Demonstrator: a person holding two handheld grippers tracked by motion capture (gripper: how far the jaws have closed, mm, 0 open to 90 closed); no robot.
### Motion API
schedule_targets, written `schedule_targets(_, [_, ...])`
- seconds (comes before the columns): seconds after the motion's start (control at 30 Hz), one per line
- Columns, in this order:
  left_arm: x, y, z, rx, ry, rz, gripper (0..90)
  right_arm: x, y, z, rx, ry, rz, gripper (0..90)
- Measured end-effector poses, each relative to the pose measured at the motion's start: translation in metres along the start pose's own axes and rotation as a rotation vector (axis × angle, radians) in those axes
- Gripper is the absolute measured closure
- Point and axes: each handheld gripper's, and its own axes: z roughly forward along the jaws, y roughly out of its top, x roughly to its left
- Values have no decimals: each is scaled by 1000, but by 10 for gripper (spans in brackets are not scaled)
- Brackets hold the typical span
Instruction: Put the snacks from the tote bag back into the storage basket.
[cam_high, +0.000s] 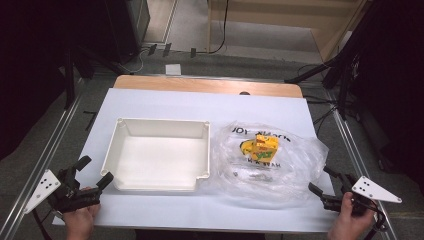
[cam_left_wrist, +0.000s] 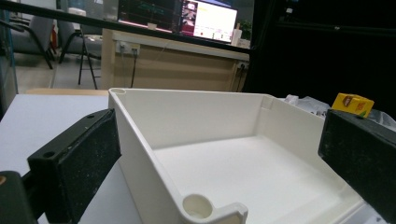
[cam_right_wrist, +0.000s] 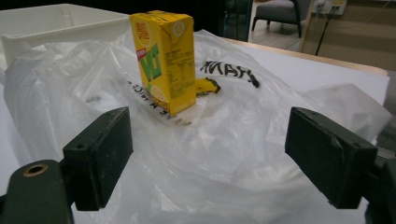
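left hand-held gripper (cam_high: 95, 171) jaws apart, at white tray (cam_high: 112, 150) corner | right hand-held gripper (cam_high: 325, 182) jaws apart, empty, at plastic bag (cam_high: 300, 165) edge | yellow carton (cam_high: 265, 146) upright on bag

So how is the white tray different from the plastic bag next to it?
The white tray is stiff with straight upright walls; the plastic bag is soft and crumpled flat. The white tray is solid white, while the plastic bag is see-through with black letters. Nothing lies in the white tray, but a yellow drink carton stands on the plastic bag. Both rest on the white table.
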Motion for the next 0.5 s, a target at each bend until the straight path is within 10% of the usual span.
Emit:
schedule_targets(0.17, [-1,-1,-2,0,-16,-3,0,4,22,13,71,111,-67,260])
schedule_targets(0.5, [-3,-1,-2,-3,-22,5,0,5,48,29,165,156,-123,245])
